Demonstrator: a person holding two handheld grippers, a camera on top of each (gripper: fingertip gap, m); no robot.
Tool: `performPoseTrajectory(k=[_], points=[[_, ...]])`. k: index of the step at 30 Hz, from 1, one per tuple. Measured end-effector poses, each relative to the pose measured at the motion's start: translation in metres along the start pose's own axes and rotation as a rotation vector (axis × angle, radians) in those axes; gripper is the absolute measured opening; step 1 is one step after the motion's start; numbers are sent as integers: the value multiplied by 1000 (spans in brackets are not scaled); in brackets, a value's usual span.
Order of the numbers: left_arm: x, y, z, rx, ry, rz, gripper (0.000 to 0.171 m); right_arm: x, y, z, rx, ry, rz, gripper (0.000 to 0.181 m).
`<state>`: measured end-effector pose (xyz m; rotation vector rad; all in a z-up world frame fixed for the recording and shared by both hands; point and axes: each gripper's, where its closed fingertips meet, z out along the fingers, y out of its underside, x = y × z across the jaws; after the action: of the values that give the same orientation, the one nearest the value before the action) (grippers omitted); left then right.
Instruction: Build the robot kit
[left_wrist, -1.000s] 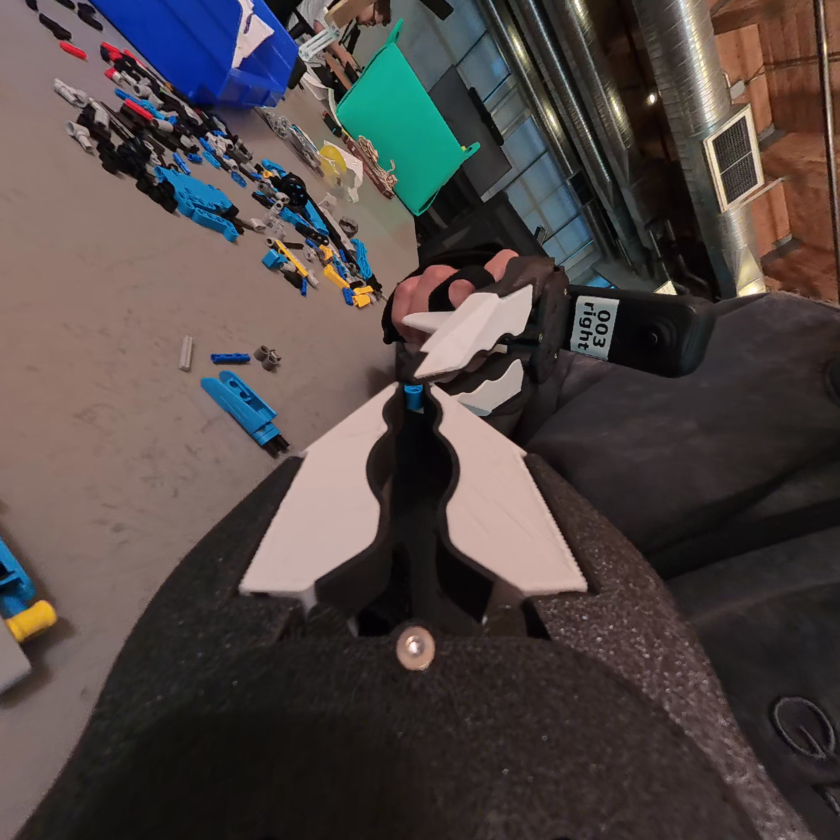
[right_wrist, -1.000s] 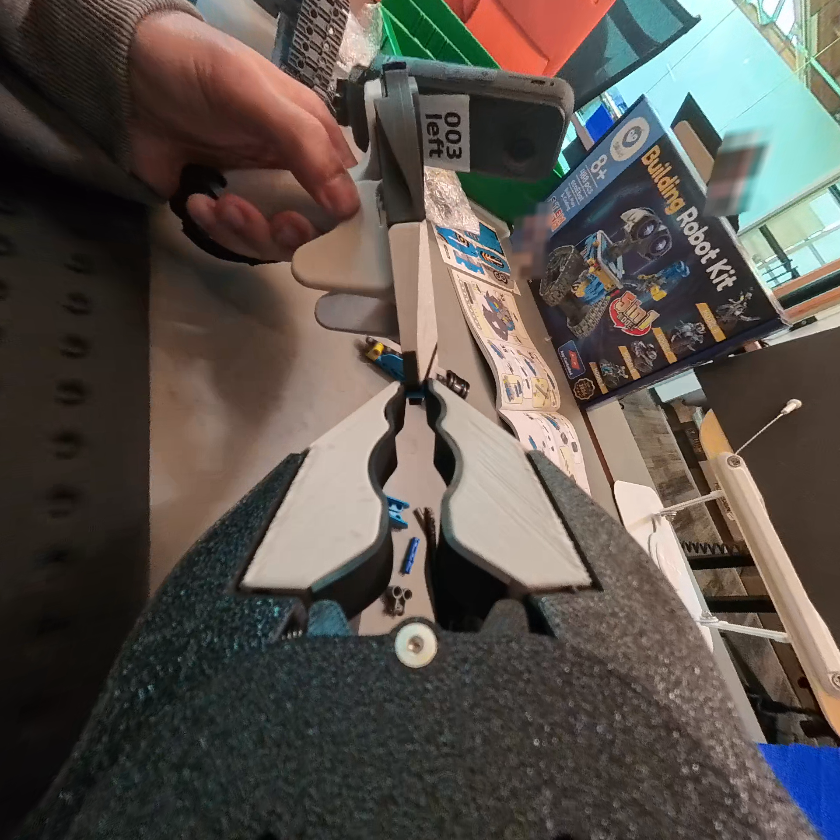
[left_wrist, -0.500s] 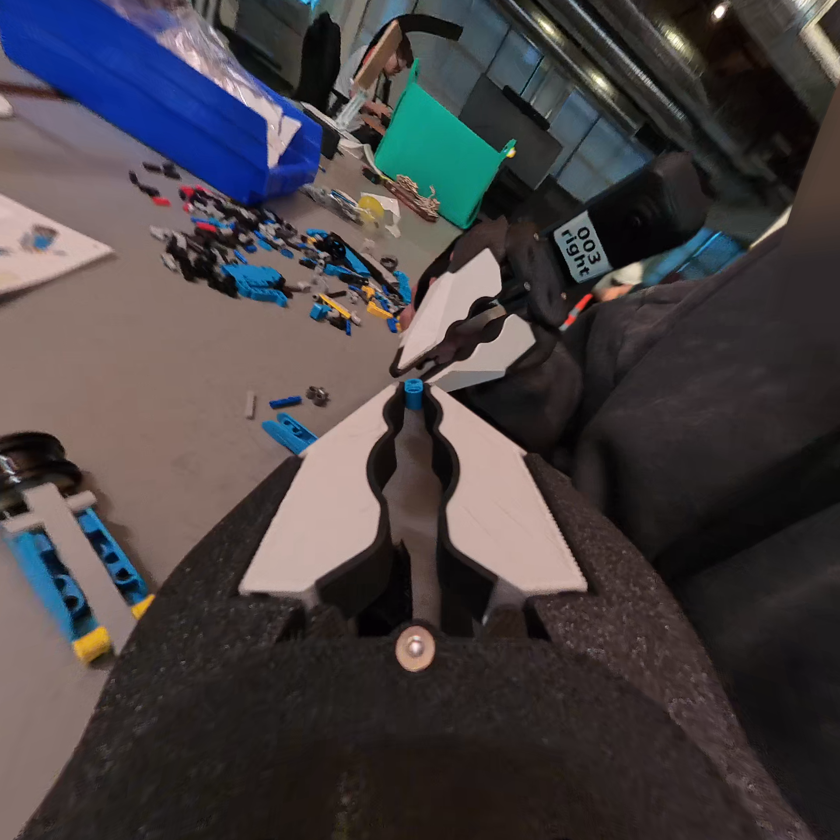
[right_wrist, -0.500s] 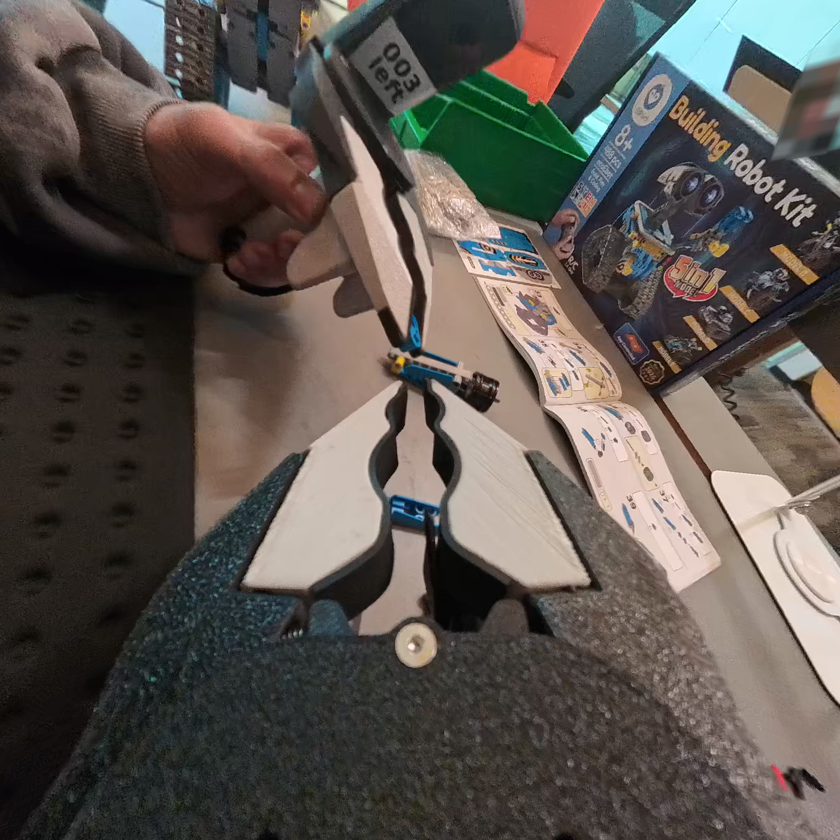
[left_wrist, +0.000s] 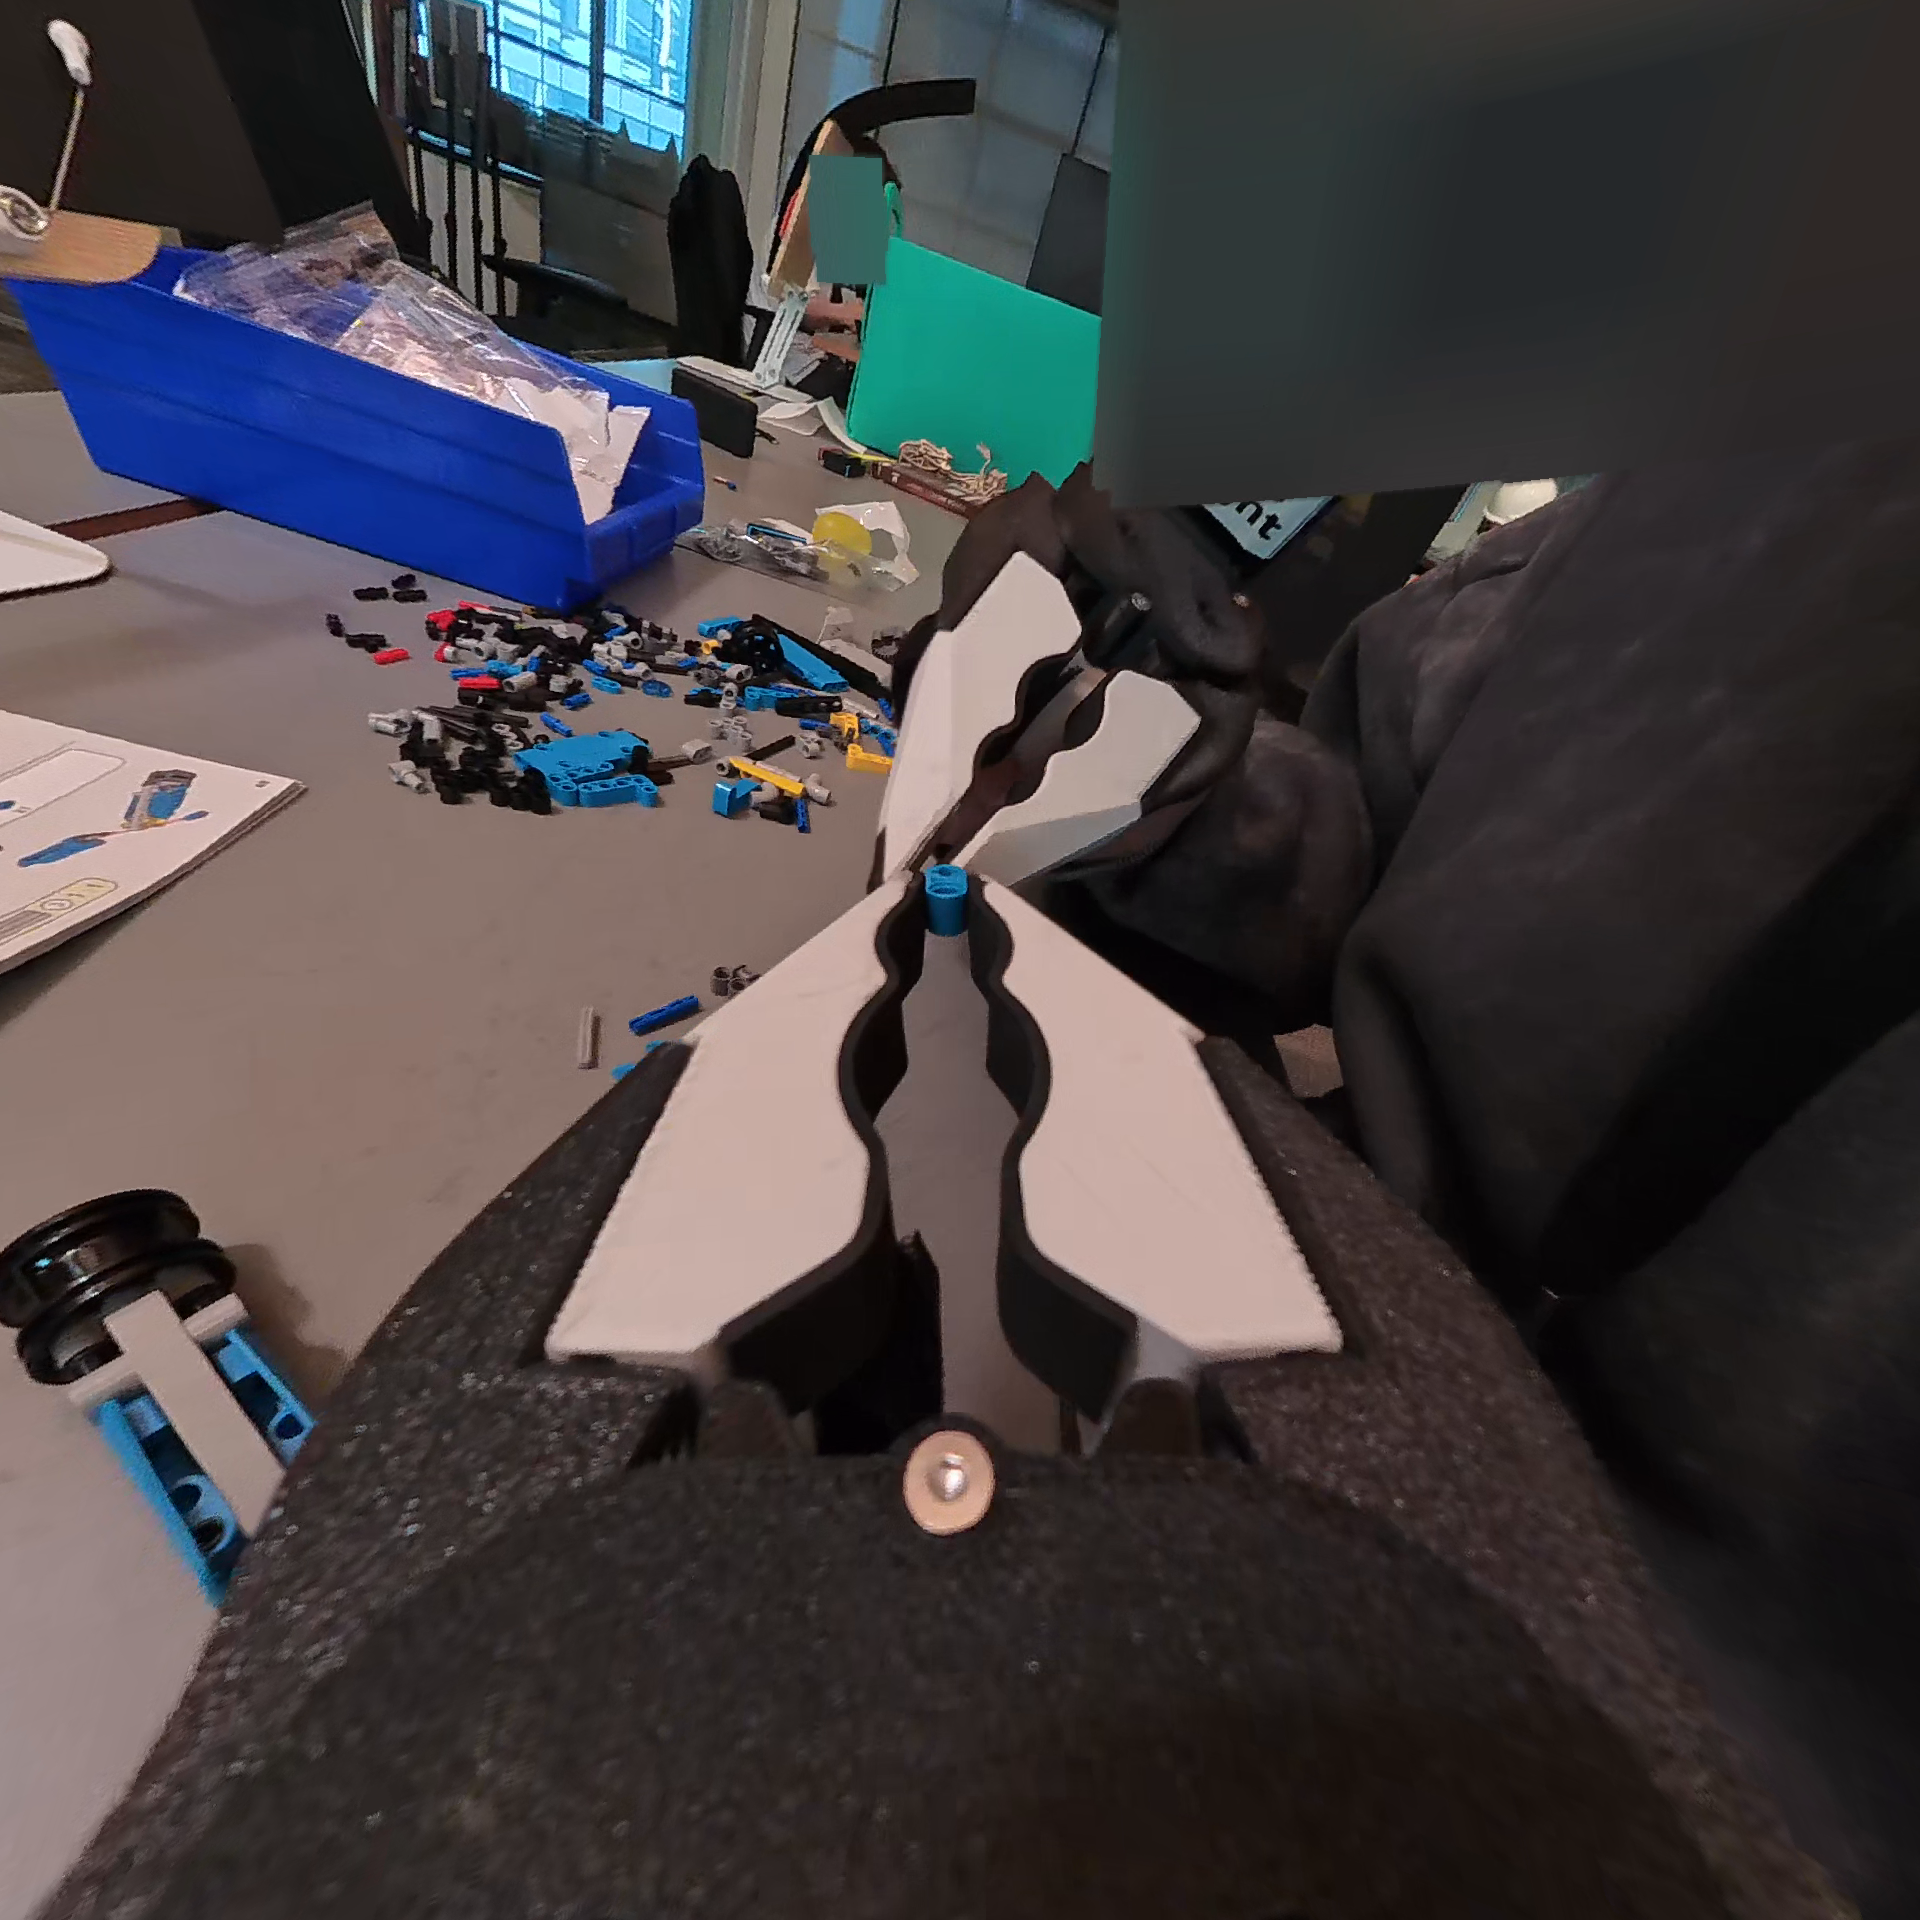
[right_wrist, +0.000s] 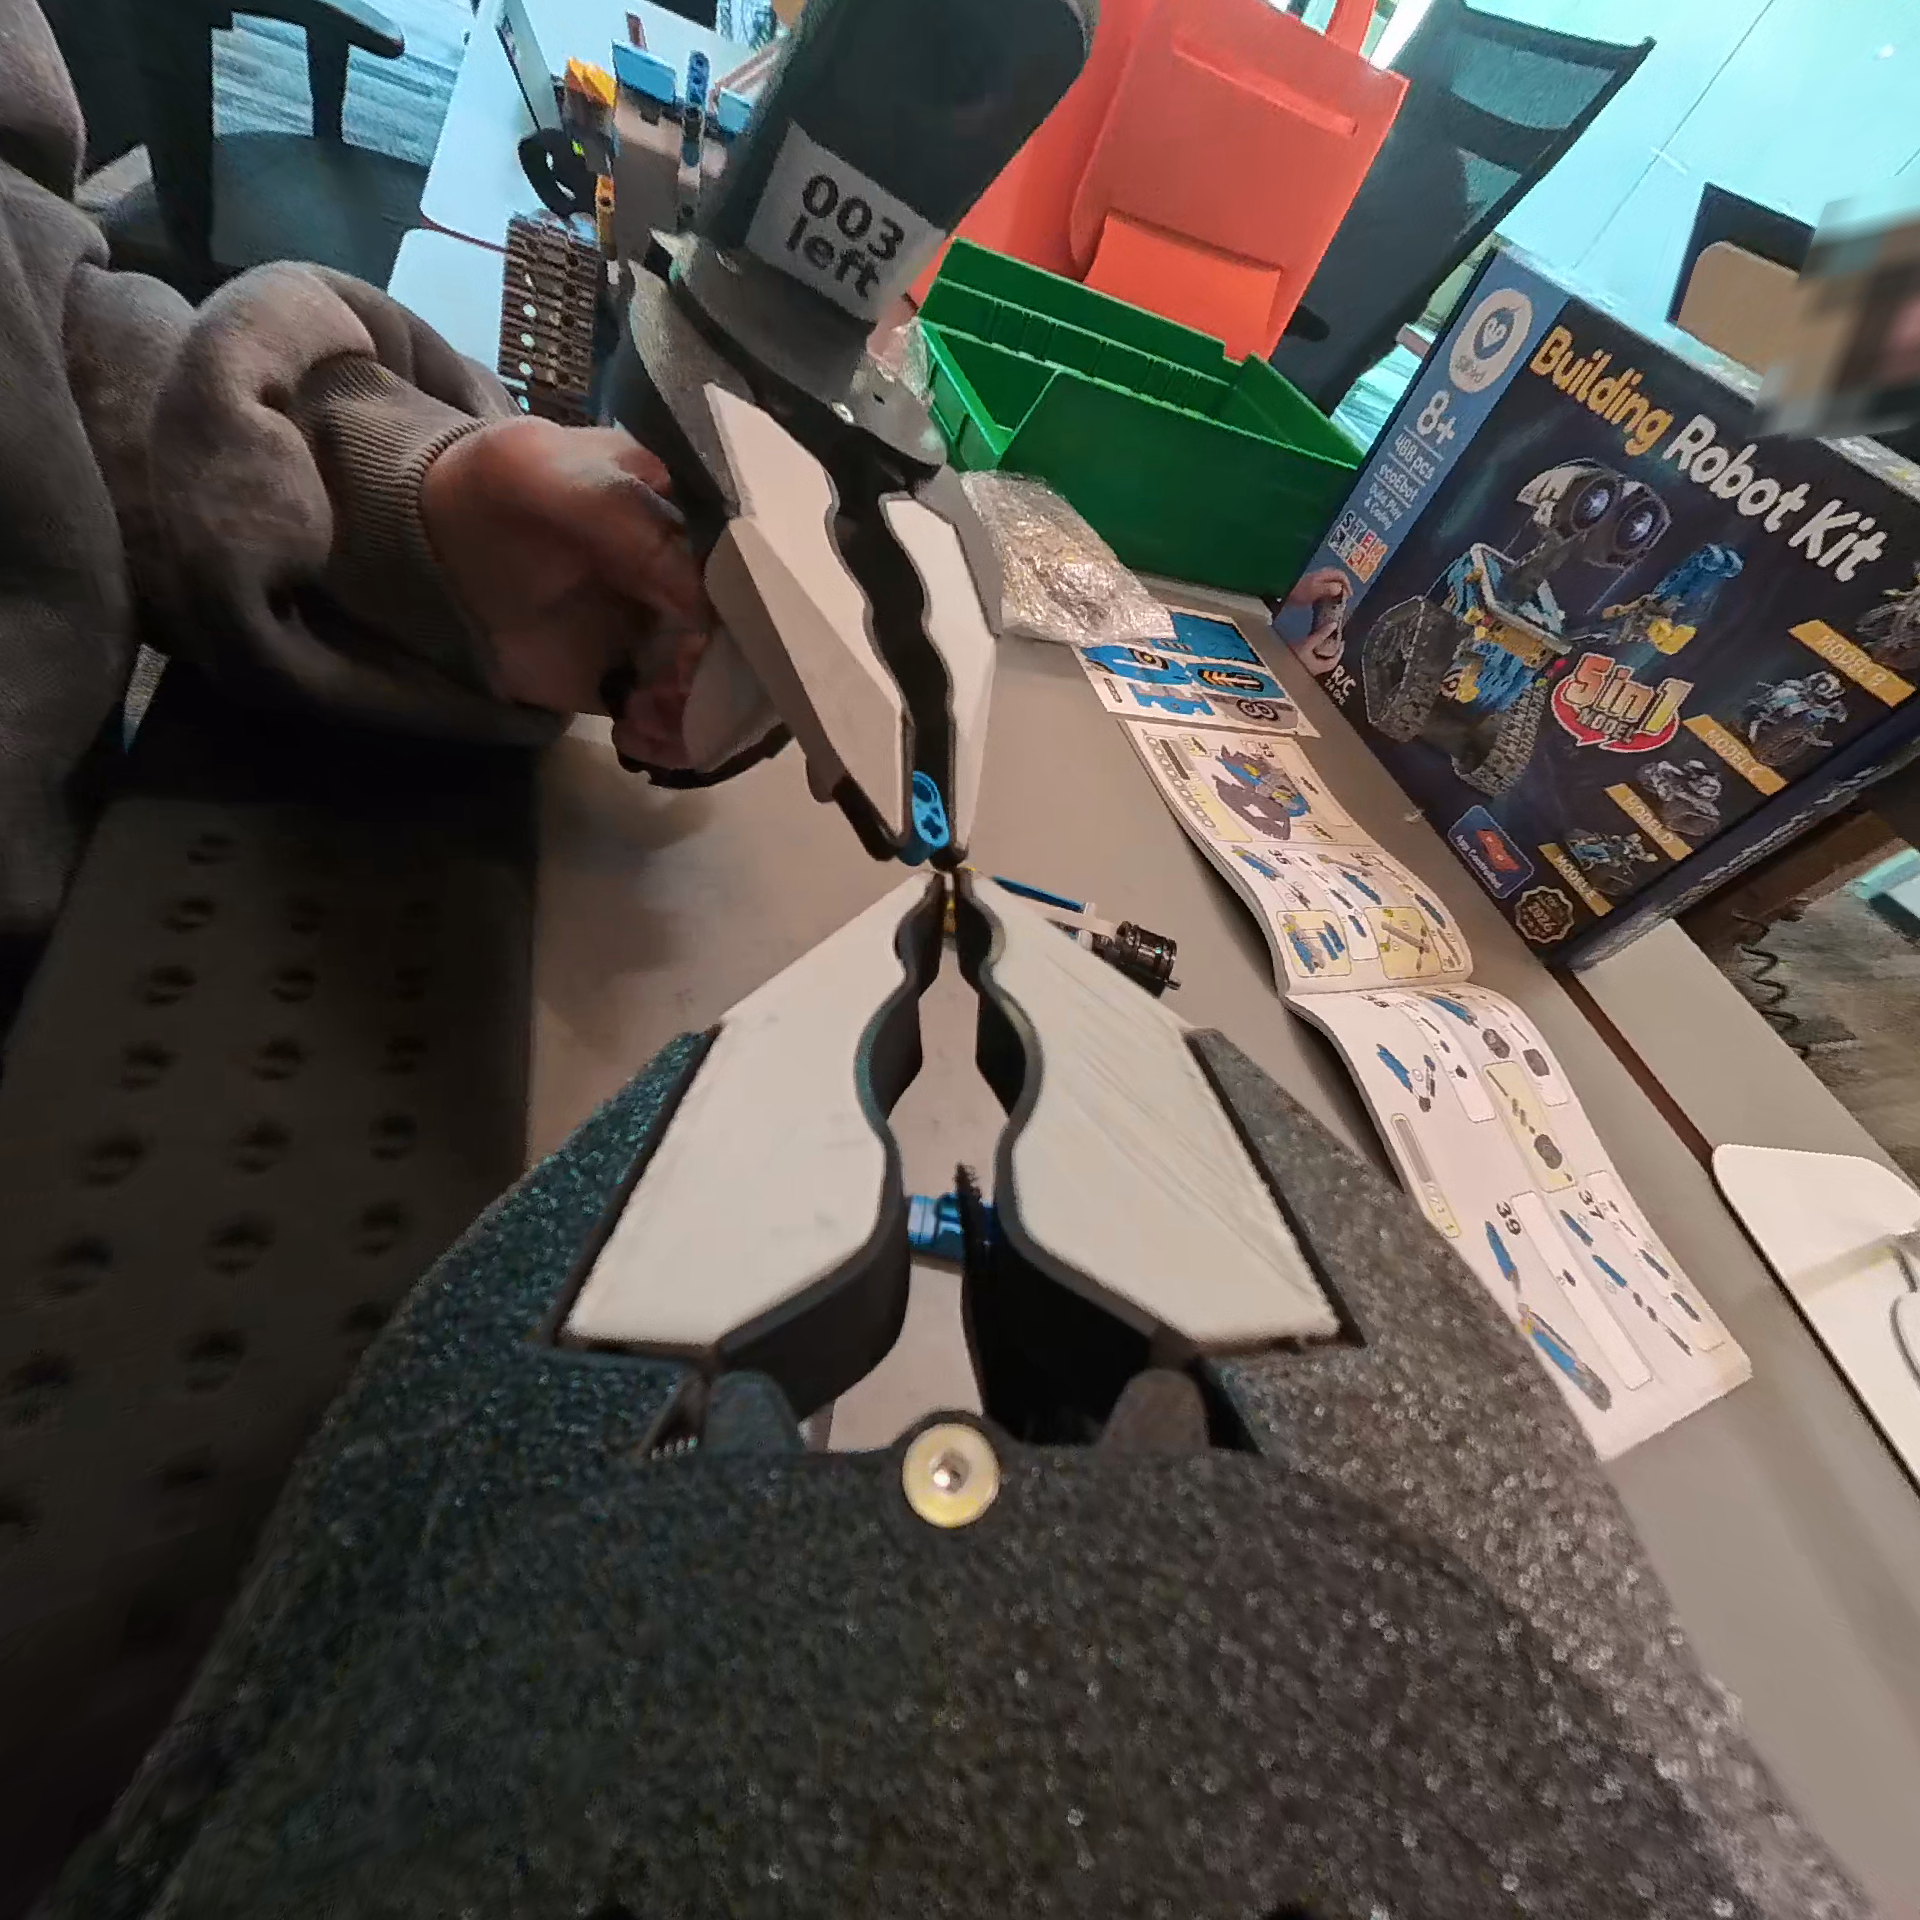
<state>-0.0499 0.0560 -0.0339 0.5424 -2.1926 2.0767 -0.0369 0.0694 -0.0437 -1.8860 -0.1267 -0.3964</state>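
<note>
Blue connector (left_wrist: 944, 902) pinched in left gripper (left_wrist: 943, 896) tips — right gripper (right_wrist: 948, 881) clenched, tips together, holding nothing visible.

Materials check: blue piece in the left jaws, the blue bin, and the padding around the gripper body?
Blue piece: likely moulded plastic, smooth, uniform colour, round holes. Blue bin: looks like rigid plastic, slightly glossy walls. Padding: seemingly black foam, matte, with a coarse, speckled cell texture.

Plenty of print around, mostly in the right wrist view: the dark blue kit box (right_wrist: 1621, 623) at right carries big lettering and badges, the fold-out instruction booklet (right_wrist: 1382, 935) beside it has step numbers, and a white label (right_wrist: 836, 244) sits on the black camera housing (right_wrist: 894, 125) up top. In the left wrist view, another booklet (left_wrist: 114, 821) lies at the left edge, too small to read.
</note>
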Motion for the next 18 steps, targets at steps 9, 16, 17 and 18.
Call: performPoseTrajectory(k=[9, 16, 17, 18], points=[[-9, -3, -1, -24, -209, 241, 7, 12, 18, 7, 34, -230, 549, 31], [-16, -1, -3, -55, -458, 584, 7, -4, 2, -6, 201, -746, 1140, 55], [-16, 2, -1, -75, -476, 618, 7, -4, 2, -5, 202, -742, 1142, 54], [-17, 3, 0, -88, -501, 652, 7, -6, 0, -6, 205, -754, 1141, 50]])
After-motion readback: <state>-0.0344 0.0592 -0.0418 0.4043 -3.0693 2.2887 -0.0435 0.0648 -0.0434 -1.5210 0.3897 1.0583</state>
